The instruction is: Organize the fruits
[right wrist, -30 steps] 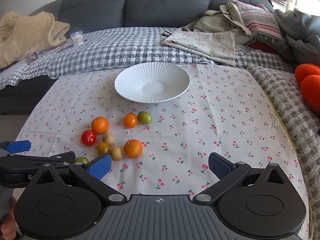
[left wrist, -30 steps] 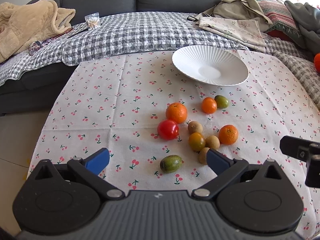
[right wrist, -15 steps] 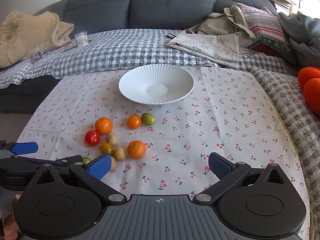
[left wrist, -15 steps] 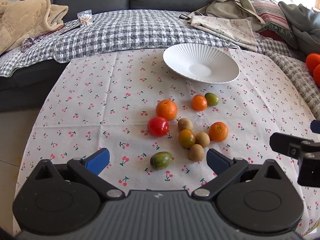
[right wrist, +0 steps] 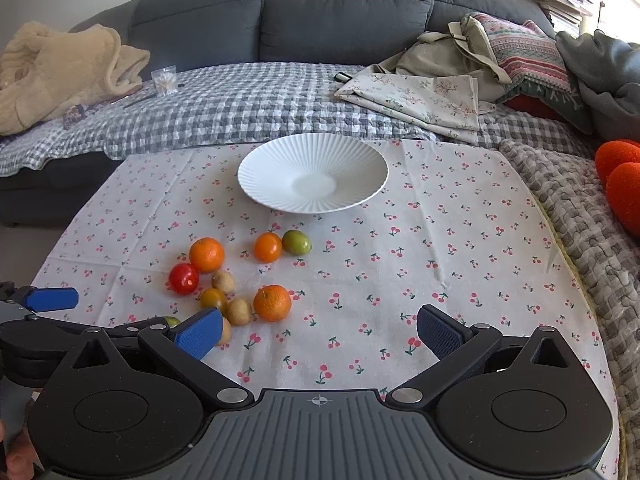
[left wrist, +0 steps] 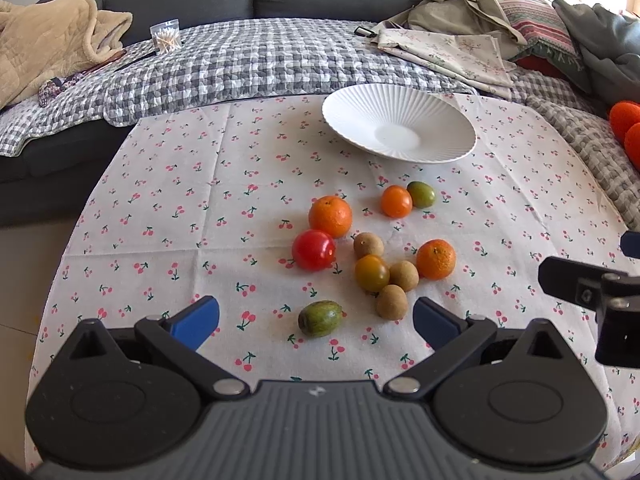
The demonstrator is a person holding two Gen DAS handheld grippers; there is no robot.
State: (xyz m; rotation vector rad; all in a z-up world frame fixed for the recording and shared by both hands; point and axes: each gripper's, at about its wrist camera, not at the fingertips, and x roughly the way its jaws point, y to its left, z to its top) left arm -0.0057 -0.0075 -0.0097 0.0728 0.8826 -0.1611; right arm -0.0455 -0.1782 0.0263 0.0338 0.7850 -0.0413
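Both the left tongs (left wrist: 316, 316) and right tongs (right wrist: 319, 330) hang spread wide and empty above the cherry-print bench (left wrist: 168, 200), where the fruits (left wrist: 372, 248) lie scattered just short of the bare white plate (left wrist: 400, 128).

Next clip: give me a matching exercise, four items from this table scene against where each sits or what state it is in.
Things:
1. white ribbed plate
2. red tomato
3. green oval fruit
4. left gripper

Places or states:
A. nearest fruit to the left gripper
B. open, holding nothing
C. empty, behind the fruit
D. touching an orange mandarin

Pairs: 1-C, 2-D, 3-A, 4-B
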